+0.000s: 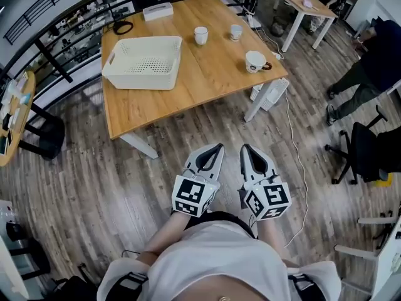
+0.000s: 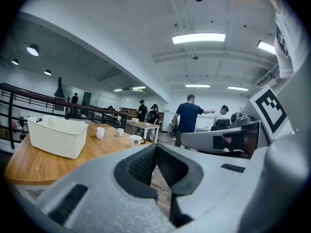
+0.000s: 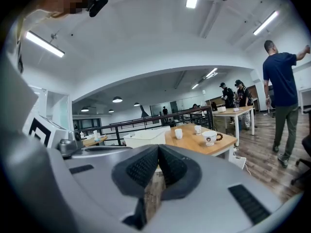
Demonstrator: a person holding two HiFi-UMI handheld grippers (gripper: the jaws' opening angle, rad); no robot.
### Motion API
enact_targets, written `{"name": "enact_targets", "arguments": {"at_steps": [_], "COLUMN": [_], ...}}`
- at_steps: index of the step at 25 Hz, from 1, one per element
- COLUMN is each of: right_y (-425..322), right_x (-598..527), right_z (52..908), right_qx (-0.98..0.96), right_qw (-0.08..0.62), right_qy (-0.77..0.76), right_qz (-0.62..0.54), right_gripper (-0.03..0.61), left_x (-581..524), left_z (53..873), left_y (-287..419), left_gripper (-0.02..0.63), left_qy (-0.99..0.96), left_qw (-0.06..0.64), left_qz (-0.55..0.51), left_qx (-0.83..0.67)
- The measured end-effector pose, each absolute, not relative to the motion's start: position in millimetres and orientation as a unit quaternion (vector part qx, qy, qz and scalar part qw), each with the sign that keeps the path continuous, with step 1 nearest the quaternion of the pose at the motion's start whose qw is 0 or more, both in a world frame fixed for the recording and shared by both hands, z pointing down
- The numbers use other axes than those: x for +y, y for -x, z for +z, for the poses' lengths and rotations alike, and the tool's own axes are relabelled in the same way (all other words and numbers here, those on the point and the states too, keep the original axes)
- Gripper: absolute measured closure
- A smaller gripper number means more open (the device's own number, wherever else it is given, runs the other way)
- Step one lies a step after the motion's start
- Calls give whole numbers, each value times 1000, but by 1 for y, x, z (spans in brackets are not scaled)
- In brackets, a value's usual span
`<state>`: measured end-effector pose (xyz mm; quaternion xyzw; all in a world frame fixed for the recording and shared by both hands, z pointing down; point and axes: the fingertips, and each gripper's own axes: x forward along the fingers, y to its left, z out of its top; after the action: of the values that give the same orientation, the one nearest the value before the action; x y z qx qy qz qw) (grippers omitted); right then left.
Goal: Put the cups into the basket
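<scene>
On the wooden table [image 1: 207, 74] stand three white cups: a tall one [image 1: 200, 36], a small one [image 1: 235, 32] and a wide one with a brown handle [image 1: 255, 61]. The white perforated basket [image 1: 143, 62] sits at the table's left. Both grippers hover over the floor, well short of the table's near edge. My left gripper [image 1: 217, 147] is shut and empty. My right gripper [image 1: 245, 148] is shut and empty too. The left gripper view shows the basket [image 2: 57, 136] and cups [image 2: 100, 132] far ahead. In the right gripper view the wide cup [image 3: 210, 138] is nearest.
A white box [image 1: 158, 10] and a dark cable loop [image 1: 123, 27] lie at the table's far side. A black railing [image 1: 56, 55] runs along the left. An office chair [image 1: 363, 152] and a person [image 1: 369, 68] are at the right; a second desk [image 1: 301, 8] stands beyond.
</scene>
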<state>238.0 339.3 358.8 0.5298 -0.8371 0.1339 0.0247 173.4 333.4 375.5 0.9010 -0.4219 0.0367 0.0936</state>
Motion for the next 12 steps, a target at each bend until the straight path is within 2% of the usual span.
{"name": "enact_targets", "arguments": {"at_steps": [12], "right_y": [-223], "right_x": [169], "right_z": [358], "right_qx": [-825], "right_qw": [26], "right_qy": [-546], "right_qz": [143], "right_gripper": [566], "left_x": [163], "left_z": [374], "left_y": [-159], "left_gripper": [606], "left_qy": [-911], "left_qw": [95], "left_qz": [51], "left_qx": [-399]}}
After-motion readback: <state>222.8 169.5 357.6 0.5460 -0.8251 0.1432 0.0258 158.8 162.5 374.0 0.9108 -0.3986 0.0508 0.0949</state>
